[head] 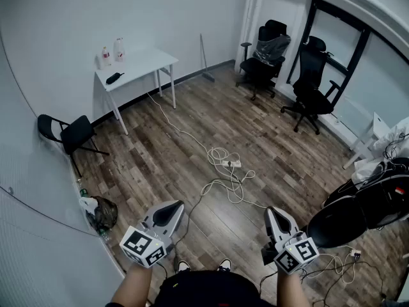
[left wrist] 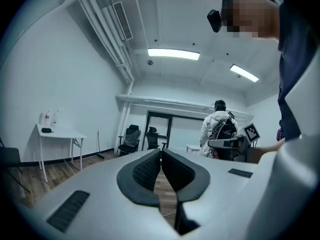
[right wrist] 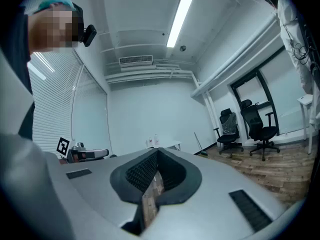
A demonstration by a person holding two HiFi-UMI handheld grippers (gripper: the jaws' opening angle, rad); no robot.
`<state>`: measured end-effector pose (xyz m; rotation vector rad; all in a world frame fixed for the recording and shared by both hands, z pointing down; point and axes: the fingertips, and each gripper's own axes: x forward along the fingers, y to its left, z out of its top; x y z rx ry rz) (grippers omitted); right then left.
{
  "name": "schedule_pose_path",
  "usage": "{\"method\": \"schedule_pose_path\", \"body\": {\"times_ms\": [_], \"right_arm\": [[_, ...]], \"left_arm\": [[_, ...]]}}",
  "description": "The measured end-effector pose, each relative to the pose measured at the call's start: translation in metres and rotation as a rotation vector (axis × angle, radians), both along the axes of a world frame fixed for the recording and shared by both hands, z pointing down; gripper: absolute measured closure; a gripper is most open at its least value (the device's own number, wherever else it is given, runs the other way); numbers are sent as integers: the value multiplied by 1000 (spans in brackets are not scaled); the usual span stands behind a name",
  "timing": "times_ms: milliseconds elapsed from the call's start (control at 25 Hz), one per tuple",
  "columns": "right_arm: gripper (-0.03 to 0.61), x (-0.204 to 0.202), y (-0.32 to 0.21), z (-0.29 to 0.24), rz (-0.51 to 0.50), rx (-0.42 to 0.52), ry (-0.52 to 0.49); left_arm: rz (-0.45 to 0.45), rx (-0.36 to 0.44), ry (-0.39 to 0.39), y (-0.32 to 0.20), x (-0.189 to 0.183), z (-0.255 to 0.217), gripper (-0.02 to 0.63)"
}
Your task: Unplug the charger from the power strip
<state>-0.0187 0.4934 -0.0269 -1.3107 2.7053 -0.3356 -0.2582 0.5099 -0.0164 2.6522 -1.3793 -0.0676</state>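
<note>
A white power strip (head: 232,163) lies on the wooden floor in the middle of the room, among loops of white cable (head: 220,185). It is too small in the head view to make out the charger on it. My left gripper (head: 171,208) and my right gripper (head: 274,213) are held level near my body, well short of the strip. In both, the jaws are shut with nothing between them. The left gripper view shows the left gripper (left wrist: 161,152) with pads meeting at the tip, and the right gripper view shows the right gripper (right wrist: 157,152) the same way. Neither gripper view shows the strip.
A white table (head: 148,63) with bottles stands at the back left, a black folding chair (head: 71,133) by the left wall. Office chairs (head: 312,82) stand at the back right. A rubbish bag (head: 102,213) lies near my left, black bags (head: 374,203) at the right. A person in white (left wrist: 218,128) stands beyond.
</note>
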Motion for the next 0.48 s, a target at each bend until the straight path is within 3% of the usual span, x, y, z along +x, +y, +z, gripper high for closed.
{"method": "schedule_pose_path", "body": {"times_ms": [480], "right_arm": [[560, 3, -7, 14, 19, -21, -10]], "left_arm": [[33, -19, -5, -8, 10, 14, 584]]}}
